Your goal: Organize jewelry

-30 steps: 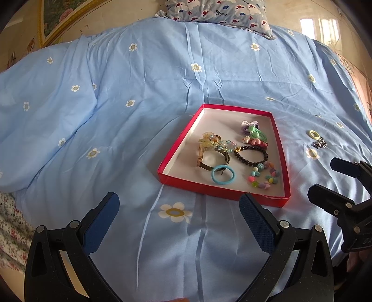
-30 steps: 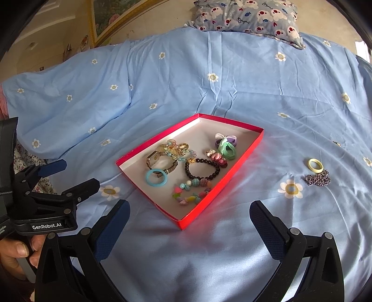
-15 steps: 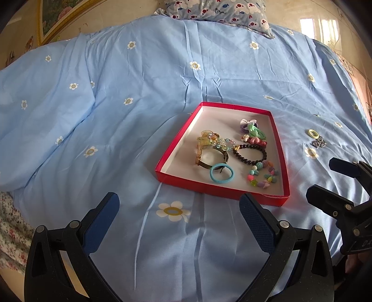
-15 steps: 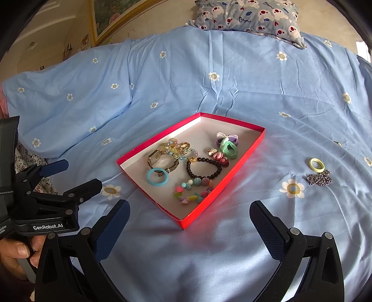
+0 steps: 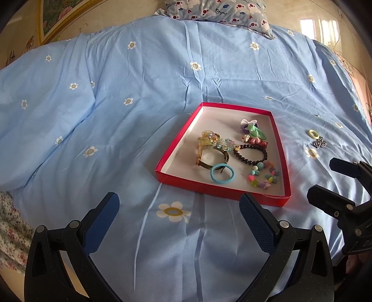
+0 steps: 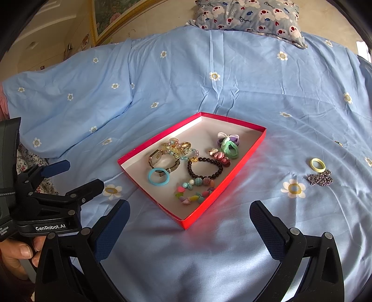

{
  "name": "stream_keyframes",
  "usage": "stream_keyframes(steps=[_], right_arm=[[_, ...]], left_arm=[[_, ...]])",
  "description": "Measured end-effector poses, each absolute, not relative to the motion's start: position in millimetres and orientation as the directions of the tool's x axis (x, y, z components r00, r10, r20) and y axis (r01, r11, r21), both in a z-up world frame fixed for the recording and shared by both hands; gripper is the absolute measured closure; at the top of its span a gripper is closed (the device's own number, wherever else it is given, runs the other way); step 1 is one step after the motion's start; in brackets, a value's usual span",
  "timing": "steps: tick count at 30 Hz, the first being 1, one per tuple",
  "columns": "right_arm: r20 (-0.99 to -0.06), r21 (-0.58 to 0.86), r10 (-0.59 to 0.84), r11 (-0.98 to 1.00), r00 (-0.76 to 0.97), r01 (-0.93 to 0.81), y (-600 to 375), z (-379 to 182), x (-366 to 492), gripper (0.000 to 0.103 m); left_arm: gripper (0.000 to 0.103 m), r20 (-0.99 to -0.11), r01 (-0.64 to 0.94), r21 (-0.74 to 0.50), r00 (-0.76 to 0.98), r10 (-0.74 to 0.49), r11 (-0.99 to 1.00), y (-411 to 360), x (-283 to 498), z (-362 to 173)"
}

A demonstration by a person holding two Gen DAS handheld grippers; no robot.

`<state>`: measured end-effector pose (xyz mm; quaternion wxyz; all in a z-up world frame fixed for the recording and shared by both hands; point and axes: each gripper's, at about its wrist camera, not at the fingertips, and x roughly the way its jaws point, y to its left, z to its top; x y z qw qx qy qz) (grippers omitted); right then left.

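A shallow red box (image 5: 172, 148) (image 6: 244, 162) lies on the blue bedspread. It holds a gold watch (image 5: 204, 154) (image 6: 158, 160), a blue ring band (image 5: 222, 176) (image 6: 158, 179), a dark bead bracelet (image 5: 252, 154) (image 6: 204, 170), coloured beads and hair ties. A yellow ring (image 5: 313, 134) (image 6: 317, 165) and a silver chain (image 5: 320, 143) (image 6: 320, 179) lie on the bedspread right of the box. My left gripper (image 5: 179, 209) is open and empty near the box's front edge. My right gripper (image 6: 189, 217) is open and empty, near the box's front corner.
A patterned pillow (image 6: 248, 14) lies at the bed's far end. A framed picture (image 6: 109, 18) leans at the back left. The bedspread (image 5: 139, 93) is bunched into a ridge at the left. Each gripper shows at the side of the other's view.
Both views have shifted slightly; the box sits a little lower and nearer in the frames. Both grippers stay open and empty. The jewelry has not moved.
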<state>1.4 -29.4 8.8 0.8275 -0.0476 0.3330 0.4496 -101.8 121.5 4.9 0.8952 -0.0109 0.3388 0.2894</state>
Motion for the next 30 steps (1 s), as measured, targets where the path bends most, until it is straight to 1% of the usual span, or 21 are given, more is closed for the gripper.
stream_keyframes(steps=[30], right_arm=[[-0.594, 0.221, 0.713, 0.59, 0.373, -0.776, -29.5, 9.2, 1.3, 0.0]], left_arm=[[0.0, -0.618, -0.523, 0.173, 0.602, 0.506, 0.834, 121.3, -101.0, 2.3]])
